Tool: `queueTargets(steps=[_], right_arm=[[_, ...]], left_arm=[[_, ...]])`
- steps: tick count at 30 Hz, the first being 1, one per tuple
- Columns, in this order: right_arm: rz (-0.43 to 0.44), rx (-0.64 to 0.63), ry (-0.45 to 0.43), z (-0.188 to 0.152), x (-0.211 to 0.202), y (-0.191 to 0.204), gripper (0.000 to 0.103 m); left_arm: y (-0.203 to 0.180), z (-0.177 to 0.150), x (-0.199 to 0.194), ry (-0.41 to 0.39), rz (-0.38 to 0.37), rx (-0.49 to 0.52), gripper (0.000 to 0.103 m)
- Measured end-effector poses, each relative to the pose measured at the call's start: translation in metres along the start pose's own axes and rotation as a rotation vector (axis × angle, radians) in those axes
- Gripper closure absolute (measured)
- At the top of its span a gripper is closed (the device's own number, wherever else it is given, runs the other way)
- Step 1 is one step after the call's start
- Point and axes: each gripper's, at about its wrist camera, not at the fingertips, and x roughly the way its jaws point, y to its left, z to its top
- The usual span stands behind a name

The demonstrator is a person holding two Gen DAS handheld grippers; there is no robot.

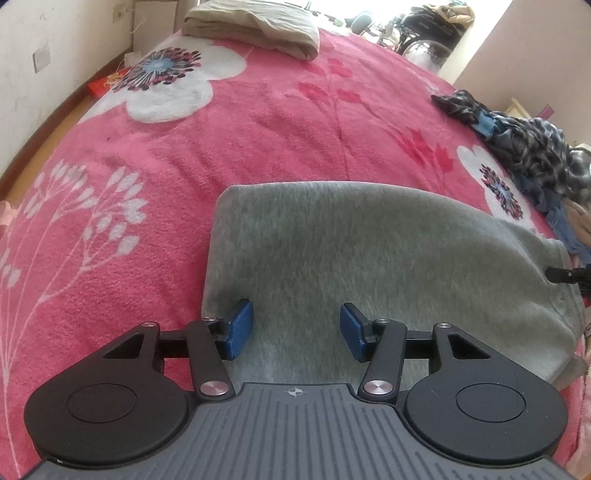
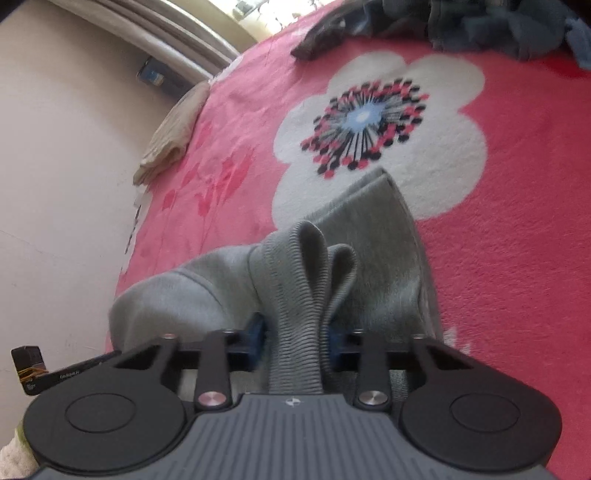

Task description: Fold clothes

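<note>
A grey fleece garment [image 1: 369,258] lies partly folded on the pink flowered blanket [image 1: 258,122]. My left gripper [image 1: 296,330] is open, its blue pads over the garment's near edge with nothing between them. My right gripper [image 2: 295,345] is shut on the garment's ribbed hem [image 2: 295,295], which bunches up between the blue pads; the rest of the grey garment [image 2: 376,229] trails forward onto the blanket [image 2: 517,258]. A black tip of the right gripper shows at the right edge of the left wrist view [image 1: 565,275].
A folded beige cloth [image 1: 255,26] lies at the far end of the bed, also in the right wrist view [image 2: 170,136]. A heap of dark patterned and blue clothes [image 1: 524,144] lies along the right side, and shows at the top of the right wrist view [image 2: 461,26]. A wall [image 2: 66,184] borders the bed.
</note>
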Motion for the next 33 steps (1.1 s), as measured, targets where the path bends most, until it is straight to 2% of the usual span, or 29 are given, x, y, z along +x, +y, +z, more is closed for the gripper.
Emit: queueTargets(steps=[5, 14, 17, 18, 20, 23, 24, 27, 29, 31, 33], right_arm=[[0.002, 0.02, -0.025, -0.001, -0.013, -0.002, 0.08], [-0.022, 0.041, -0.089, -0.001, -0.039, -0.012, 0.081], [-0.039, 0.041, -0.092, -0.002, -0.035, -0.019, 0.08], [-0.041, 0.048, -0.086, -0.003, -0.031, -0.022, 0.077], [-0.043, 0.092, -0.073, -0.004, -0.024, -0.031, 0.06], [-0.016, 0.21, -0.076, -0.003, -0.032, -0.044, 0.055], [-0.02, 0.208, -0.108, -0.004, -0.041, -0.041, 0.054], [-0.051, 0.162, -0.23, -0.012, -0.073, -0.024, 0.053], [-0.047, 0.072, -0.286, -0.022, -0.089, 0.001, 0.053], [-0.034, -0.05, -0.297, -0.039, -0.092, 0.033, 0.053], [-0.033, -0.171, -0.269, -0.06, -0.083, 0.062, 0.053]], left_arm=[[-0.01, 0.009, 0.002, -0.009, -0.021, 0.011, 0.051], [-0.034, 0.017, 0.011, -0.015, -0.083, 0.084, 0.051], [-0.042, 0.015, 0.015, -0.024, -0.077, 0.133, 0.051], [-0.044, 0.013, 0.017, -0.026, -0.071, 0.147, 0.051], [-0.043, 0.011, 0.018, -0.025, -0.069, 0.152, 0.051], [-0.037, 0.01, 0.011, -0.031, -0.073, 0.136, 0.051], [-0.034, 0.01, 0.005, -0.042, -0.074, 0.128, 0.051], [-0.021, 0.005, -0.017, -0.079, -0.085, 0.096, 0.051], [-0.014, -0.001, -0.031, -0.094, -0.089, 0.085, 0.051], [-0.01, -0.01, -0.044, -0.1, -0.099, 0.092, 0.05], [-0.009, -0.022, -0.053, -0.093, -0.113, 0.119, 0.05]])
